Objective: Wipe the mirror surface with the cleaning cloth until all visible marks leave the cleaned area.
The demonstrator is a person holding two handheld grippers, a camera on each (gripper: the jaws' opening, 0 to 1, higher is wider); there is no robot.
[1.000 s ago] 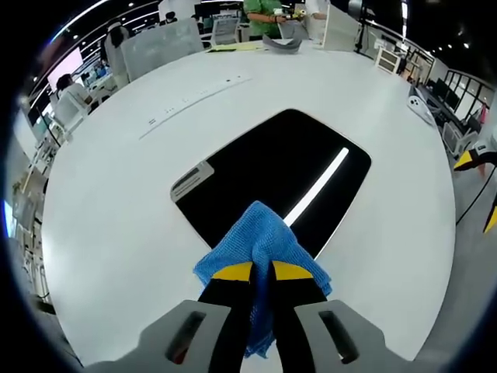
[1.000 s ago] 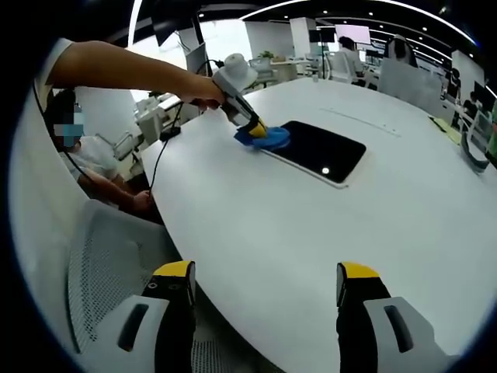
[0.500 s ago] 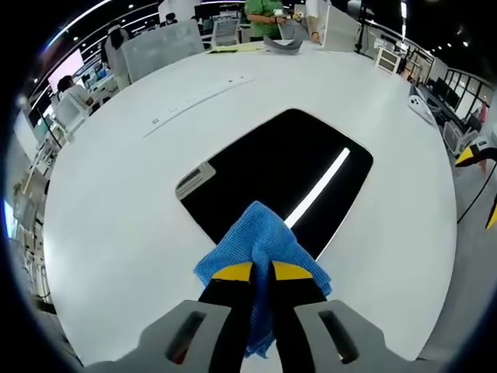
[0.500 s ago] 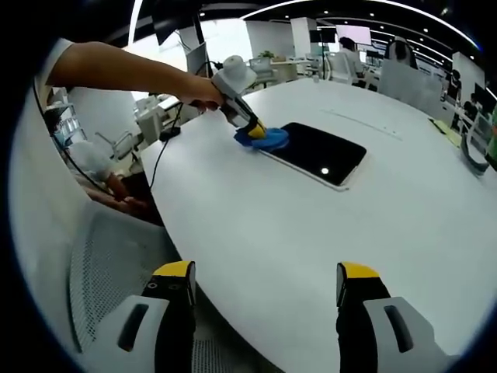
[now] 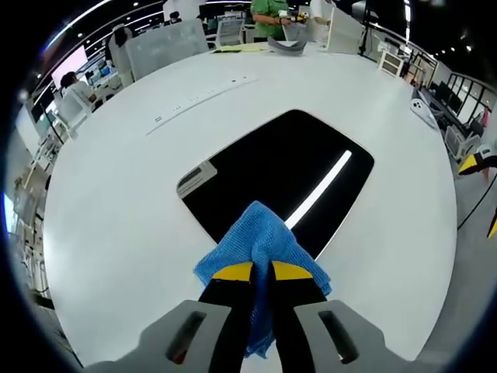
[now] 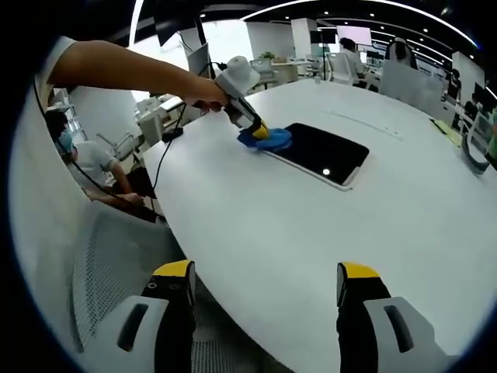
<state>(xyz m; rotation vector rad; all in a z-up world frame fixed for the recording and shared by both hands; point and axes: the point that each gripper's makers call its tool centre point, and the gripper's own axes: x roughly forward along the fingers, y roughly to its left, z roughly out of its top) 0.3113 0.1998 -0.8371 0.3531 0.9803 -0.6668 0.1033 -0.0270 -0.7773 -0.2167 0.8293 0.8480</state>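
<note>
The blue cloth (image 5: 262, 241) is clamped in the left gripper (image 5: 262, 272) at the mirror's (image 5: 281, 171) near edge; the right gripper (image 6: 265, 286) is held apart above the table (image 6: 326, 225).

Glossy dark mirror (image 5: 283, 175), woven blue cleaning cloth (image 5: 260, 241); smooth matt white table (image 5: 116, 210)

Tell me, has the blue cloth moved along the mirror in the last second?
Barely. In the right gripper view the blue cloth sits at the same corner of the mirror, clamped in the left gripper.
</note>
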